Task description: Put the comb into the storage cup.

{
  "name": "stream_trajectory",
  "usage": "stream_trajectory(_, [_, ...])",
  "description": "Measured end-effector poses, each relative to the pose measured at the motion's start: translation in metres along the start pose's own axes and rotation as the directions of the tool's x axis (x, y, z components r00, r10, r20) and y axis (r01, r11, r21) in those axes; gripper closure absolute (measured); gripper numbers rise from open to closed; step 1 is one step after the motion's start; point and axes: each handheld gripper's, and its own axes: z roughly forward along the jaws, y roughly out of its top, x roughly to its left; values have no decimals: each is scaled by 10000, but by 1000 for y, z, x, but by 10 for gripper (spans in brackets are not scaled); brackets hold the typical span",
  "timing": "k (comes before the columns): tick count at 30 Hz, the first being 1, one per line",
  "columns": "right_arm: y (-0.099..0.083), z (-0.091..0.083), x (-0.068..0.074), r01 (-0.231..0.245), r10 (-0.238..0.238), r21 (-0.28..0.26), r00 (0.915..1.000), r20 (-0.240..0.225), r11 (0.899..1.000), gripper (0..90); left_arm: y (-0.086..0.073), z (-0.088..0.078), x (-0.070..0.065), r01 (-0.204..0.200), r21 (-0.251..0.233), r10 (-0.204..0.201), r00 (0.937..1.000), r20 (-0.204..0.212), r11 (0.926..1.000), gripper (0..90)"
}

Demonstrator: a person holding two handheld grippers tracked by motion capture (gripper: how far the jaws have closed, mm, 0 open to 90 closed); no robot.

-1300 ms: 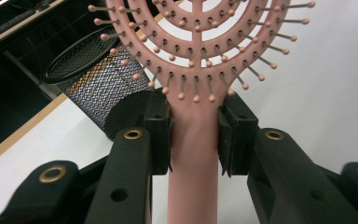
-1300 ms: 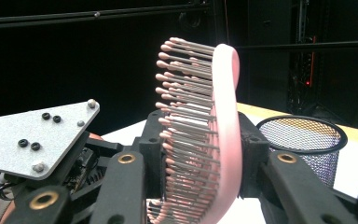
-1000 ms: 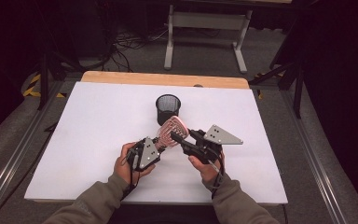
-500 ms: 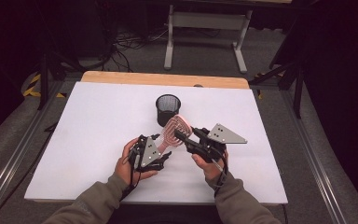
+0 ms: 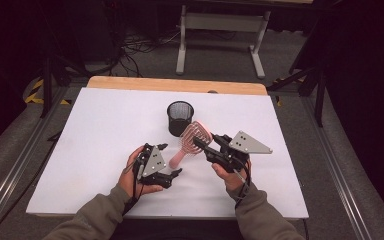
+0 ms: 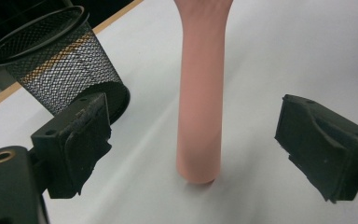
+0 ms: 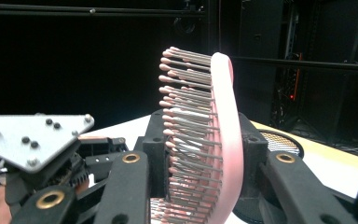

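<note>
The white tabletop [image 5: 90,150] is lying mostly bare, with wide open room toward 9 and 3 o'clock and its wooden far edge [image 5: 180,85] at 12 o'clock. Near the middle, the black mesh cup [image 5: 180,118] is standing upright, with the pink hairbrush [image 5: 192,140] just beside it at about 5 o'clock.

The right gripper [image 5: 200,144] is clamping tight on the brush head, bristles and pink back pinched between its jaws in the right gripper view [image 7: 200,154]. The left gripper [image 5: 170,160] has just been opening; its jaws are standing wide on either side of the handle [image 6: 200,107] without touching it.

Judging by this, the handover to the right gripper looks done, and dropping the brush into the cup is probably what remains. The cup's rim is sitting close, so the lift needs care there.
</note>
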Motion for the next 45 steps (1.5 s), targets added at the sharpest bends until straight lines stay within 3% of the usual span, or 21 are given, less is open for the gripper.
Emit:
stream_trajectory(3, [1,-1,0,92,-92,36,10000,14,10000,643,-1,-3,3,176,-173,-172,9996,223,9997,105])
stream_trajectory(8, [1,-3,-4,167,-168,73,9998,87,9998,644,-3,-7,9,13,-165,-1,9977,684,9999,96])
stream_trajectory(11, [1,-5,-6,169,-170,48,9997,180,9998,644,-3,-8,11,-74,-196,88,9974,721,9998,88])
stream_trajectory(29, [4,-13,-11,593,-600,146,9969,507,9981,644,-13,-32,28,-169,-219,181,9984,545,9996,84])
stream_trajectory(33, [5,-15,-12,555,-561,124,9969,554,9984,644,-22,-42,35,132,-183,-122,9983,570,9997,77])
stream_trajectory(45, [8,-20,-17,687,-699,208,9951,694,9974,643,-35,-63,43,223,-311,-216,9995,243,9993,71])
